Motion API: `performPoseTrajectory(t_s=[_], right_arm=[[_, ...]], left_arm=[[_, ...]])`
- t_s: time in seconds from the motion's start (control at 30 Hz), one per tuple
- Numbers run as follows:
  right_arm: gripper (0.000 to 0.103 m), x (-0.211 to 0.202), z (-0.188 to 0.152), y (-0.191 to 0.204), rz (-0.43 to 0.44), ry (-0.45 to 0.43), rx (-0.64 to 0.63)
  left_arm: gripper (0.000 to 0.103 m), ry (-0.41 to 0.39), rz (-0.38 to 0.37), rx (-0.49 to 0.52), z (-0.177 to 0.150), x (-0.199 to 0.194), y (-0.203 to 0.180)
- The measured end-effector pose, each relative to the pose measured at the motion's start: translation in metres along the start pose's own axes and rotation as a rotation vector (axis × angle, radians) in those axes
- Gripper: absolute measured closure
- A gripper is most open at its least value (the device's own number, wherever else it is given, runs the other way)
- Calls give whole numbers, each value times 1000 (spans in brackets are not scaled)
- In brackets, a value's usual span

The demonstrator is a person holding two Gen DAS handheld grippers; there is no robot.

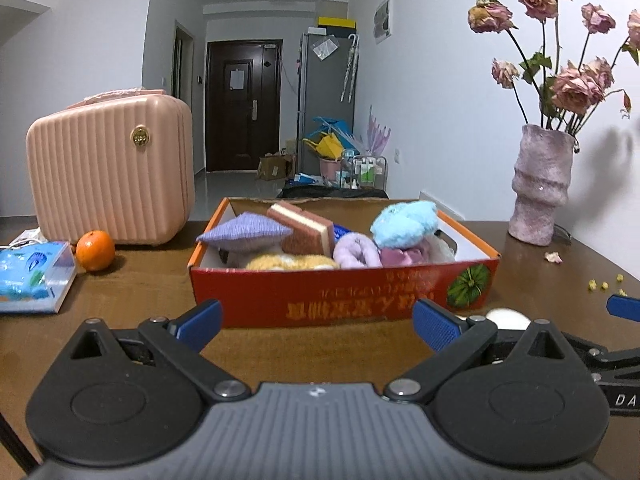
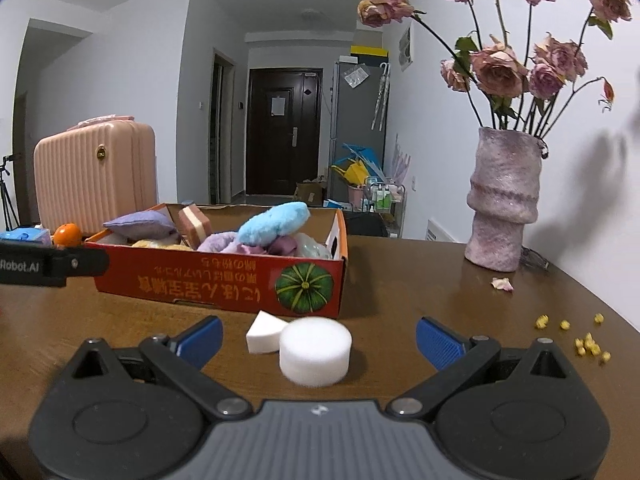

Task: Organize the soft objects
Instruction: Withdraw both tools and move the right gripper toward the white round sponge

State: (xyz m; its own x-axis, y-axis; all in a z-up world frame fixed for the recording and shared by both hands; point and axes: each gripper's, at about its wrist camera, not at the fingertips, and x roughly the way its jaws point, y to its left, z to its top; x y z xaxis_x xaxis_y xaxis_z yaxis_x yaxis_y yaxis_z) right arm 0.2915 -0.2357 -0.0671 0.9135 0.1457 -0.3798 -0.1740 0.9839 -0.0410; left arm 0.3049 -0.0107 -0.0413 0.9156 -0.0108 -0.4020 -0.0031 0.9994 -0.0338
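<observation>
The round white sponge (image 2: 315, 355) sits between your right gripper (image 2: 318, 340)'s wide-spread fingers, probably slightly ahead; your left gripper (image 1: 316, 322), equally wide, faces the box (image 1: 344, 292).

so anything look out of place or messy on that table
Yes. Two white foam pieces, a round foam puck and a foam wedge, lie on the table outside the orange box of soft items. Yellow crumbs and a fallen petal are scattered near the vase.
</observation>
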Motion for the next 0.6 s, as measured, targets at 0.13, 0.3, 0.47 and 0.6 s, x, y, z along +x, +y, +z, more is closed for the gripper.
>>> performPoseTrajectory(t_s=[0.13,0.3,0.47,0.6], right_arm=[[0,-9,-5,0,-3,6,12],[0,-10,-9,2,-13,8,7],[0,-3,-11,0,-12,29,11],[0,4,-12,-1,-10,47,17]], left_arm=[[0,17,-2,9,-9,-8,-3],[0,30,-6,20,-14,-9,-6],[0,48,-11,13,-16,-3,-4],[0,74,-17,2,-17,5,-1]])
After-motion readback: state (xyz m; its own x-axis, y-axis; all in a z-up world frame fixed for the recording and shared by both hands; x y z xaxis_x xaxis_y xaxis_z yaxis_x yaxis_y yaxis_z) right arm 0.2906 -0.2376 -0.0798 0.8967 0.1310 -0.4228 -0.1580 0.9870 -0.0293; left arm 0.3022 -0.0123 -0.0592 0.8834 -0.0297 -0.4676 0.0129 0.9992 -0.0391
